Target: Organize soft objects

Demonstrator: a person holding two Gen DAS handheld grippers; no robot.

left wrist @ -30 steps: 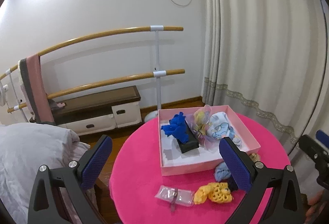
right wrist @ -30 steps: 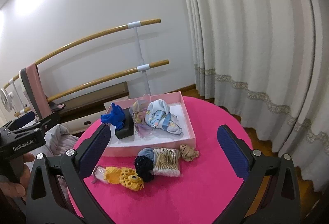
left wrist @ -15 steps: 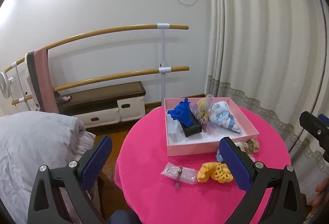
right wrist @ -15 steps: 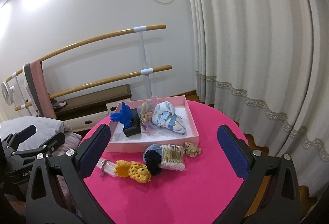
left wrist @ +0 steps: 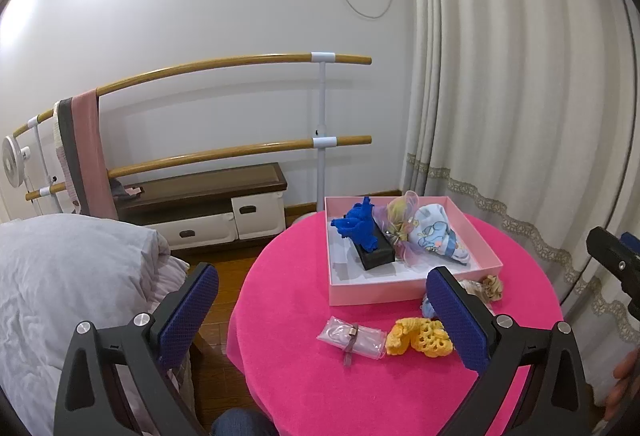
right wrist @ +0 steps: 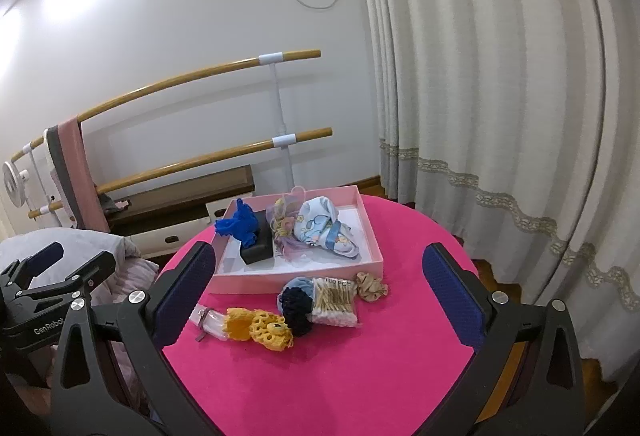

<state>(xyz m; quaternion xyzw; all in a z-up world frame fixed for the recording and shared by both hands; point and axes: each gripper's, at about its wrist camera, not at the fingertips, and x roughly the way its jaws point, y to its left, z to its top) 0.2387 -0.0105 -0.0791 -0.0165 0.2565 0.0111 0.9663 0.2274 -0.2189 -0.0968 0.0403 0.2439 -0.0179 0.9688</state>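
- The round table (right wrist: 400, 356), under a bright pink cloth, filled the near middle of both views, with a bed off to its left and curtains to its right.
- The pink box (right wrist: 370, 232) sat on the table's far half and already held a blue ruffled piece (right wrist: 238, 226) draped on a black block (right wrist: 258, 250), a pastel bow (right wrist: 282, 226), and a printed cloth bundle (right wrist: 324, 228).
- Both tools hovered over the near edge, well apart from everything: the left gripper (left wrist: 320, 312) and the right gripper (right wrist: 320, 292) each had jaws spread wide and held nothing.
- Still loose on the cloth, just in front of the box, lay a yellow crochet piece (right wrist: 260, 328), a dark scrunchie (right wrist: 296, 308), a pack of cotton swabs (right wrist: 334, 302), a tan scrunchie (right wrist: 372, 288) and a clear packet (left wrist: 354, 338).
- Risk, as I judged it: the scrunchie, swab pack and crochet piece touched one another, so a pinch on one would likely drag or lift a neighbour.
- The slick packet could slip from the pads, and a low grab might snag the tablecloth.
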